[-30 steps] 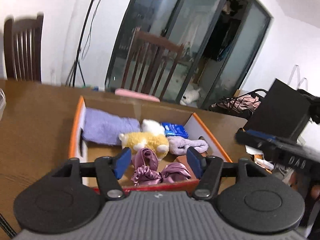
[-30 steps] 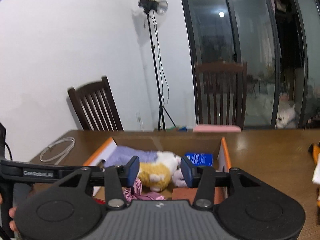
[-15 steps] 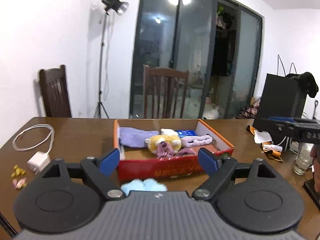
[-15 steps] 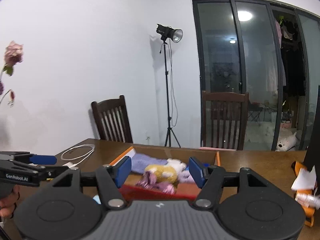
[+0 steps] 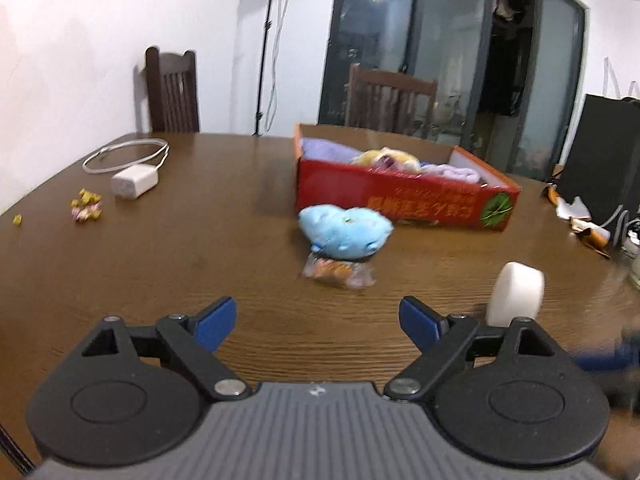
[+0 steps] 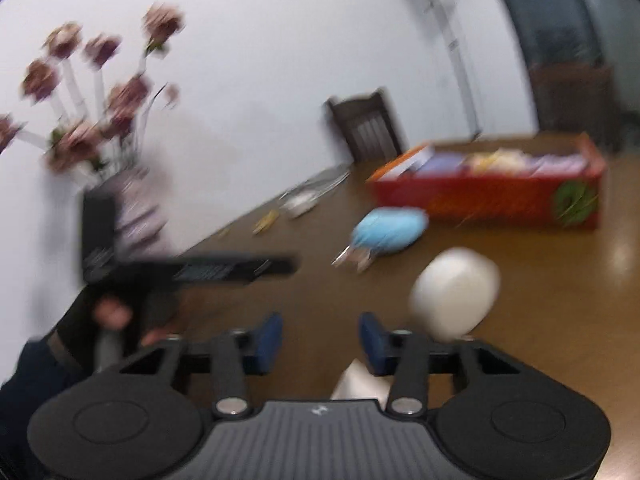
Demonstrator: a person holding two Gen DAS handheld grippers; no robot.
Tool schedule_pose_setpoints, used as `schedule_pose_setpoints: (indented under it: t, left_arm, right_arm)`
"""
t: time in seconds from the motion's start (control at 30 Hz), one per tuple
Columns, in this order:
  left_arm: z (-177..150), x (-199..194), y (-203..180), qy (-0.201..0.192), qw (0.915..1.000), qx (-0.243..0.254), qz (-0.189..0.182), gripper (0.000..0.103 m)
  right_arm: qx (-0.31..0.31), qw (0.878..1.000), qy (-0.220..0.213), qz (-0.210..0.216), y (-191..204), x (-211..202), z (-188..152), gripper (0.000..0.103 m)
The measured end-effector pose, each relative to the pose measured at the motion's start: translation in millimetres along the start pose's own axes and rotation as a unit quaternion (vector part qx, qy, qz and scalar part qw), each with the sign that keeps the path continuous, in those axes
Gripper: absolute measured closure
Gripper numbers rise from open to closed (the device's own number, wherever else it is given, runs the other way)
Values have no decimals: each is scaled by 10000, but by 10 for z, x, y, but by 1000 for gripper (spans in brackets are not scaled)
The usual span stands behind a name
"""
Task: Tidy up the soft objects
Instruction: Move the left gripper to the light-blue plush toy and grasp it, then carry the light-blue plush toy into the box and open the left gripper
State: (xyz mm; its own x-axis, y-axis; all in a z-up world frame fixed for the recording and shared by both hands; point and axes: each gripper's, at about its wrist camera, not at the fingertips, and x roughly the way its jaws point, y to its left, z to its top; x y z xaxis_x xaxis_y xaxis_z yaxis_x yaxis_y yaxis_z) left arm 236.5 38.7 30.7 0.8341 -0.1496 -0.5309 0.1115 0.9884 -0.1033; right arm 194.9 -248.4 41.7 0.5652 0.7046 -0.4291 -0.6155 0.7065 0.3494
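Note:
A red cardboard box [image 5: 404,196] [image 6: 488,200] on the brown table holds a purple cloth, a yellow plush and other soft items. A light blue plush [image 5: 344,232] [image 6: 390,228] lies on the table in front of the box, against a clear wrapped packet [image 5: 338,272]. My left gripper [image 5: 316,320] is open wide, well short of the plush, with nothing between its fingers. My right gripper [image 6: 320,338] is blurred, its jaws are closing and the gap between them holds nothing. A white roll [image 5: 516,294] [image 6: 456,292] stands just right of both grippers.
A white charger with a coiled cable [image 5: 134,182] and small yellow and pink bits [image 5: 86,204] lie at the left. A vase of flowers [image 6: 132,208] stands by the wall. A black box [image 5: 600,152] and scraps sit at the right. Chairs stand behind the table.
Both grippers have pulled back from the box and sunk toward the table. The left jaws spread wider. The right view swung left and its jaws narrowed.

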Motion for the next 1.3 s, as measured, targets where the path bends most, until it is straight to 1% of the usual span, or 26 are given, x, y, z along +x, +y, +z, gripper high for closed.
schedule_pose_setpoints:
  t: [0.07,0.13,0.17,0.2,0.23,0.3,0.37,0.43,0.47,0.5,0.53,0.6,0.63,0.67,0.7,0.77,0.8,0.83,0.9,0.97,1.03,1.1,1.13,1.17,1.23,1.3]
  left_arm:
    - [5,50,15,5,10000,-49,-59,13]
    - [35,107,1,-13,9999,-58,-133,13]
    - [54,155,-6,-12,9999,-56,-152,13]
    - [70,204,-15,-3,9998,-47,-171,13]
    - [91,259,-25,13,9998,-34,-193,13]
    - [149,385,-36,36,9997,-14,-228,13]
    - [209,504,-47,36,9996,22,-266,14]
    - [298,643,-33,34,9994,-27,-344,15]
    - [349,715,-16,48,9992,-103,-388,17]
    - [413,801,16,76,9987,-219,-455,20]
    - [467,877,48,113,9980,-327,-524,23]
    - [574,1061,137,273,9952,-578,-740,31]
    - [605,1135,176,382,9935,-703,-810,33]
    - [628,1217,219,491,9910,-842,-915,35]
    - [638,1291,261,588,9882,-989,-1013,40]
    - [612,1387,333,707,9826,-1200,-1230,42]
    - [588,1412,369,711,9791,-1325,-1369,44]
    - [575,1414,383,692,9779,-1358,-1435,45]
    - [565,1405,389,665,9783,-1338,-1433,50]
    - [555,1403,396,612,9799,-1281,-1405,52]
    - [557,1404,409,640,9782,-1344,-1445,53]
    - [565,1405,401,639,9782,-1320,-1469,53]
    - [572,1398,397,627,9782,-1311,-1481,54]
    - [580,1381,397,603,9780,-1316,-1505,55]
    - [617,1297,405,423,9784,-1270,-1578,56]
    - [654,1156,417,210,9773,-1241,-1704,56]
  right_arm:
    - [149,9993,321,127,7,120,-85,76]
    - [194,9985,463,238,3,181,-161,76]
    - [193,9985,496,152,-11,244,-176,81]
    - [137,9986,506,36,-27,312,-179,92]
    - [87,9987,495,-40,-40,358,-175,97]
    - [-18,9987,472,-175,-80,422,-142,101]
    - [-175,9987,359,-309,-129,518,-5,99]
    - [-403,9958,185,-802,-173,588,170,91]
    - [-501,9927,133,-1085,-222,665,273,90]
    - [-441,9888,-12,-1423,-308,744,382,88]
    - [-272,9870,-117,-1581,-378,783,458,88]
    - [180,9890,-291,-1439,-579,889,668,87]
    - [371,9898,-338,-1335,-664,941,750,87]
    - [464,9899,-363,-1292,-740,1025,844,75]
    - [508,9899,-367,-1275,-795,1120,914,61]
    - [805,9893,-151,-1211,-954,1355,1029,58]
    - [967,9892,43,-1104,-1028,1478,1069,58]
    - [1159,9880,206,-996,-1121,1606,1107,58]
    - [1318,9865,435,-871,-1226,1801,1139,57]
    - [1563,9849,388,-641,-1311,1863,1112,58]
    - [1698,9838,383,-439,-1371,1918,1090,65]
    - [1797,9828,367,-224,-1387,1916,1067,75]
    - [1846,9821,350,-99,-1398,1916,1059,78]
    - [1859,9820,330,17,-1404,1915,1061,78]
    - [1722,9846,282,-47,-1363,1881,1093,78]
    - [1659,9861,127,11,-1283,1755,1149,78]
